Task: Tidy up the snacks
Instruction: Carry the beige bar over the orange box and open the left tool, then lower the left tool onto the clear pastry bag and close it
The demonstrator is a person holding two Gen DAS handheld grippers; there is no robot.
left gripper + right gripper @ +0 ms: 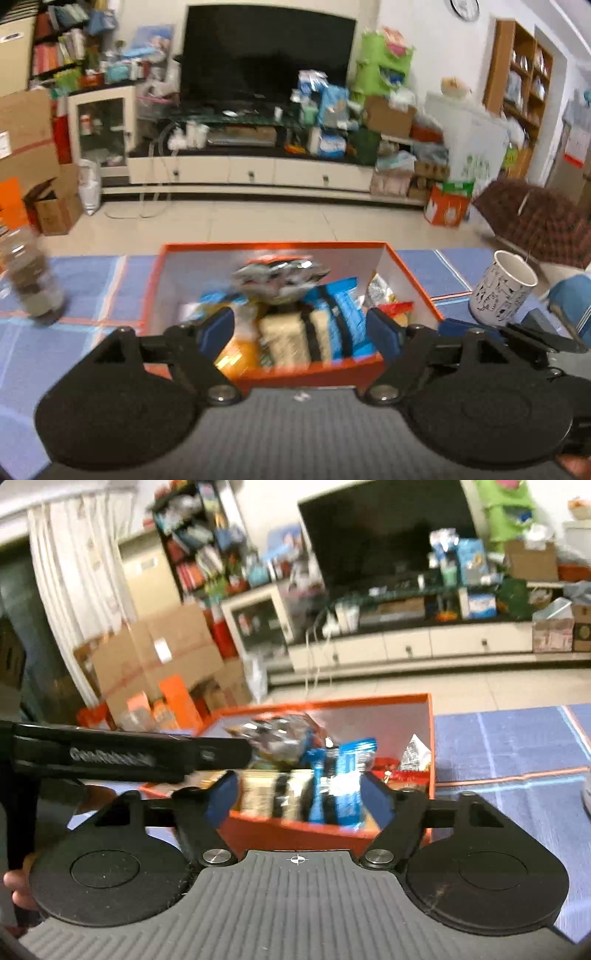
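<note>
An orange box point(410, 275) with white inner walls sits on the blue checked tablecloth and holds several snack packets: a silver crinkled bag point(279, 277) on top, blue packets point(343, 310), beige bars point(284, 341) and a red packet point(397, 308). My left gripper point(300, 332) is open and empty, just above the box's near edge. In the right wrist view the same box point(430, 723) lies ahead, with the silver bag point(277, 734) and blue packets point(347, 775) inside. My right gripper point(295, 797) is open and empty above the box's near wall. The left gripper's arm point(110, 758) crosses from the left.
A white patterned mug point(502, 288) stands right of the box. A clear jar point(31, 280) stands at the left on the tablecloth point(81, 284). Beyond the table are a tiled floor, a TV stand and cardboard boxes point(159, 653).
</note>
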